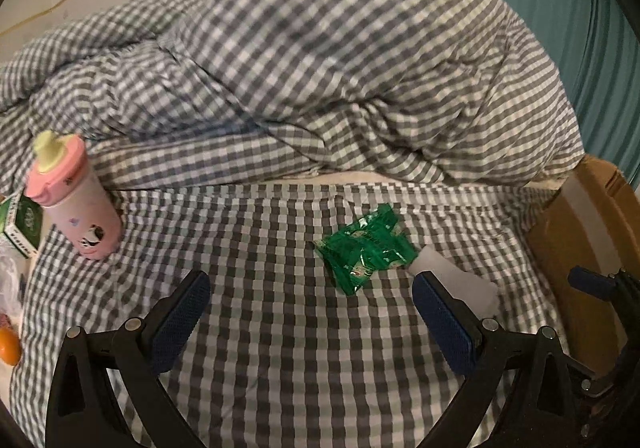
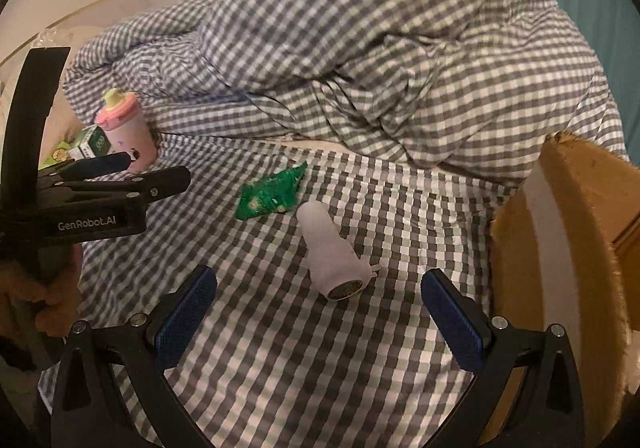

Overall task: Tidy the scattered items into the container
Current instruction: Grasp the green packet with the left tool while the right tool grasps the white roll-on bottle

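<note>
Both tongs gape wide and empty: lower your right gripper (image 2: 318, 312) squarely astride the white bottle (image 2: 332, 254), clamp mid-body, then carry it right into the cardboard box (image 2: 560, 248).

We see a crumpled green packet (image 2: 272, 194) flat on the bed, white bottle (image 2: 334, 252) lying beside it, cardboard box (image 2: 560, 248) at right.

Checked bed (image 1: 280, 348): green packet (image 1: 366, 248), white tube (image 2: 332, 252), pink bottle (image 1: 76, 200).
</note>
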The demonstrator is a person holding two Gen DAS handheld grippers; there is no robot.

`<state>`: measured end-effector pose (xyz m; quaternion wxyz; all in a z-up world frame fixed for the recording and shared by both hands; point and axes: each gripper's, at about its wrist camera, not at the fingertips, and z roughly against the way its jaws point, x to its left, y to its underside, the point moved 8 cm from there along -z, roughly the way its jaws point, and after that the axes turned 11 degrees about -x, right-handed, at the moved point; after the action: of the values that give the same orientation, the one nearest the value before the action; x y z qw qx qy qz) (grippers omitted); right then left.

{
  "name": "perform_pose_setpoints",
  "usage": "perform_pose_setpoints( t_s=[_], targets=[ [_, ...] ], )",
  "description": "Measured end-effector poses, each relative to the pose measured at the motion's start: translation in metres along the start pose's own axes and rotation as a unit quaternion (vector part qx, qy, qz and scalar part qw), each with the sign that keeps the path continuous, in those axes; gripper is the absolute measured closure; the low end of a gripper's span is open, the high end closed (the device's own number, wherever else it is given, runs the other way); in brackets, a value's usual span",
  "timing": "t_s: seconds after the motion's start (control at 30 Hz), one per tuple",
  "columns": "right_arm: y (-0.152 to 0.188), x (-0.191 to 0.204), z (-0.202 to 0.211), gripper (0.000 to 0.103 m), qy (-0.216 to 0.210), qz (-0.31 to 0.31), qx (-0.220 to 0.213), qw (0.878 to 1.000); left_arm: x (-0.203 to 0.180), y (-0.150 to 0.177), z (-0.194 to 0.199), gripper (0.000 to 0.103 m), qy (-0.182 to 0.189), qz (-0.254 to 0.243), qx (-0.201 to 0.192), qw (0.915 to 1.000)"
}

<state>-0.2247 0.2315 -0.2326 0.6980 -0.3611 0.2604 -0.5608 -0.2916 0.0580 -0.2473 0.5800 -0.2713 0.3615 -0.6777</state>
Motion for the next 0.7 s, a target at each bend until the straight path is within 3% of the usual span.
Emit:
perform_pose_setpoints(
  t_s=[0.7],
  targets=[
    [0.02,-0.018,-0.071,0.0,-0.005,-0.005,0.023,1.0,-0.012,0.03,-0.082,0.003,0.007,-0.013,0.043,0.999]
  ],
)
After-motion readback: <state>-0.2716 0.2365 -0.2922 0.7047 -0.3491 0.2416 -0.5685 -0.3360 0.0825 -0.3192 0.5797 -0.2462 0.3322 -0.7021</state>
